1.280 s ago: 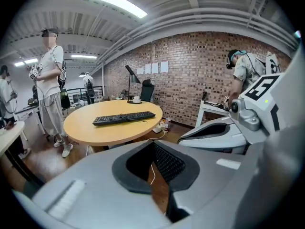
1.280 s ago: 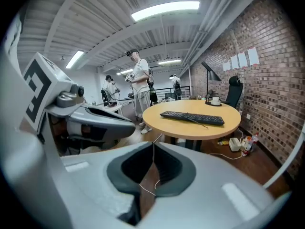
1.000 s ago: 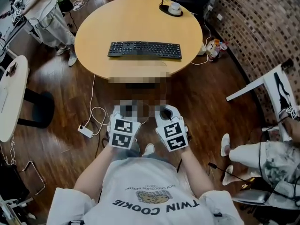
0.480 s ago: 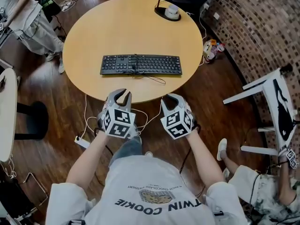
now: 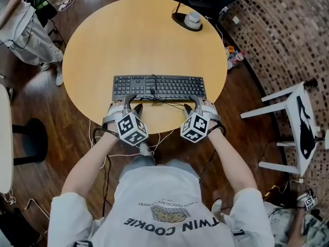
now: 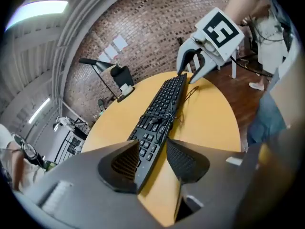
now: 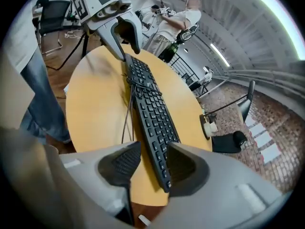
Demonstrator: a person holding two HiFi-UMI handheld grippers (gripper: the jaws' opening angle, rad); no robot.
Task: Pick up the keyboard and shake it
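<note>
A black keyboard (image 5: 158,87) lies flat on the round wooden table (image 5: 144,35), its cable bunched across its middle. My left gripper (image 5: 129,107) is at the keyboard's near left corner and my right gripper (image 5: 197,106) at its near right corner. Both sets of jaws are opening. In the left gripper view the left gripper (image 6: 152,144) has the keyboard (image 6: 159,113) end between its pads, with a gap on one side. The right gripper view shows the right gripper (image 7: 155,147) standing the same way round the keyboard (image 7: 150,113). Neither gripper presses on it.
A black lamp base with a white cup (image 5: 188,19) stands at the table's far right edge. A white stand (image 5: 298,112) is on the wooden floor to the right, another person (image 5: 25,30) at the far left, and cables (image 5: 103,148) trail under the table's near edge.
Both grippers came forward from over the floor to the keyboard's near corners, and their jaws went from shut to apart. The table now fills more of the head view.
</note>
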